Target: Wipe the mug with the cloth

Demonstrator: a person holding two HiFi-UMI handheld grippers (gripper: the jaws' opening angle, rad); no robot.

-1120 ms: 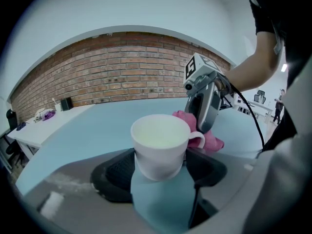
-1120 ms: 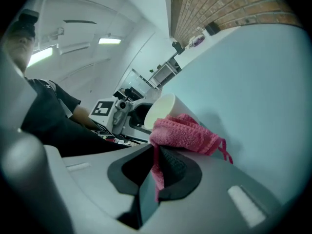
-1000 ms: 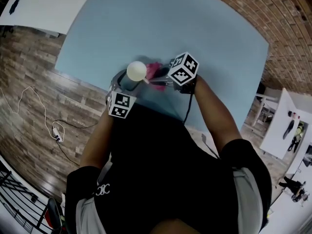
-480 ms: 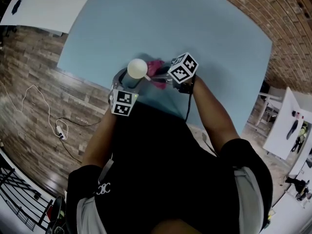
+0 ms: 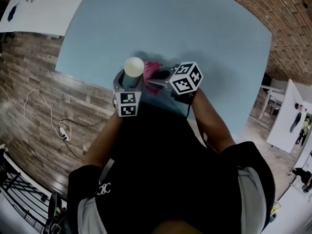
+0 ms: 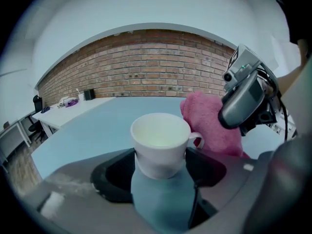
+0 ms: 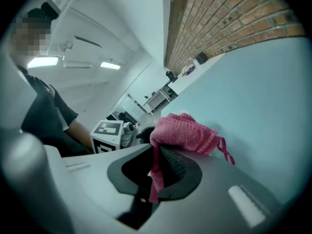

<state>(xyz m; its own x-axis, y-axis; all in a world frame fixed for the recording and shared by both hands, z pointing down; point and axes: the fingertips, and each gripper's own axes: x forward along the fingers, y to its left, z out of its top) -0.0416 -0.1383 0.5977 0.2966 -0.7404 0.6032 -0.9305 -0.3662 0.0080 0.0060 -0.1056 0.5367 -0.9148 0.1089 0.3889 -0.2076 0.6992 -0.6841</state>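
- The white ceramic mug with a small loop handle (image 6: 160, 140) is in the lower middle of the left gripper view. It stands upright with its mouth up and its handle to the picture's right.
- The mug's glazed inside is plain and pale, and nothing shows in it.
- The left gripper (image 6: 161, 170) has its grey jaws set wide and closed against the mug's lower body, one jaw on each side.
- The pink terry cloth (image 6: 209, 126) is bunched just behind and to the right of the handle. No view shows whether it presses on the mug.
- The right gripper (image 7: 156, 172) has its jaws drawn together on a fold of the cloth. The rest of the cloth bulges above the jaw tips, and a loose corner hangs to the right.
- In the head view, mug and cloth sit side by side at centre frame, above the near edge of the light blue table (image 5: 195, 28). That view shows only the mug's round mouth, while the left gripper view shows its handle and wall.
- Only the right gripper view shows the pinched fold, with the left gripper's marker cube (image 7: 107, 130) at its left.
- A red brick wall (image 6: 141, 57) arcs across the top of the left gripper view, above a white side table (image 6: 73, 108) at mid left.
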